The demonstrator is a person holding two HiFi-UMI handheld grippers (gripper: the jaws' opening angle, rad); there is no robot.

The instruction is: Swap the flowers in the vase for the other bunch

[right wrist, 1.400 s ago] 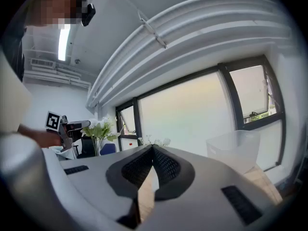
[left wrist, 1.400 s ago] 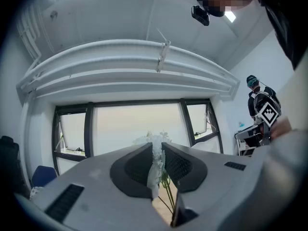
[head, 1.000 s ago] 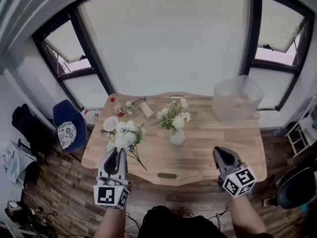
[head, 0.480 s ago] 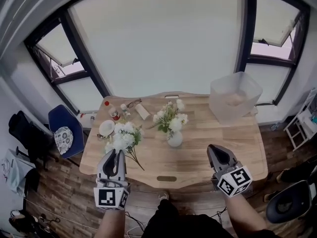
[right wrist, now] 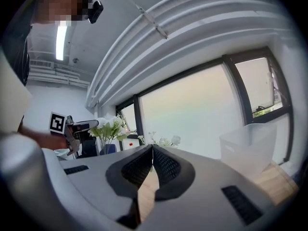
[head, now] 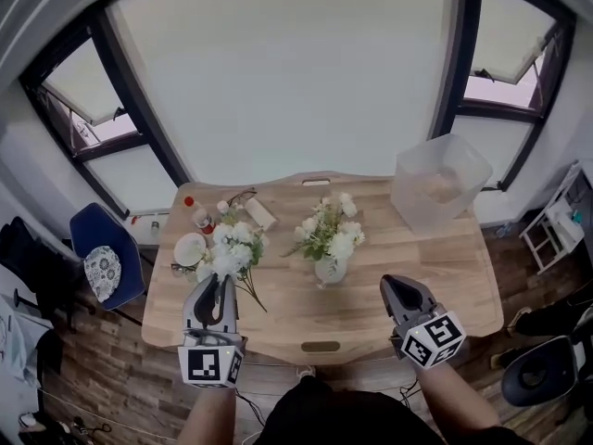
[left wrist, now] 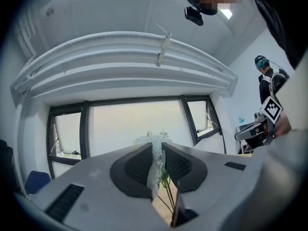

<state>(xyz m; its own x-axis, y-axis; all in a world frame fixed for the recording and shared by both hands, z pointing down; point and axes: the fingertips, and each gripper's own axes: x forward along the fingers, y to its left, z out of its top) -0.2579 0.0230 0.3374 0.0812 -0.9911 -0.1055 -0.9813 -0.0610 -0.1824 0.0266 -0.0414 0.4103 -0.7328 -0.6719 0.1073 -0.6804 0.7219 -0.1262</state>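
Observation:
A small white vase (head: pixel 330 270) stands mid-table and holds white and green flowers (head: pixel 332 230). The other bunch (head: pixel 230 248), white heads on long stems, lies flat on the table to the left. My left gripper (head: pixel 216 281) sits at the near edge just short of that bunch. Its jaws are open only a narrow slit, and nothing is pressed between them. In the left gripper view, white blooms (left wrist: pixel 153 138) show through and over the left gripper (left wrist: pixel 157 146). My right gripper (head: pixel 397 284) is right of the vase, shut and empty, and the right gripper view shows the right gripper (right wrist: pixel 152 147) with its tips touching.
A clear plastic bin (head: pixel 441 185) stands on the wooden table (head: pixel 408 248) at the back right. At the back left are a white dish (head: pixel 190 248), a red-capped bottle (head: pixel 191 204) and a pale roll (head: pixel 259 213). A blue chair (head: pixel 97 258) stands left of the table.
Both grippers have moved forward to the table's near edge and sunk a little. The table and flowers sit closer in view. Neither pair of jaws has changed.

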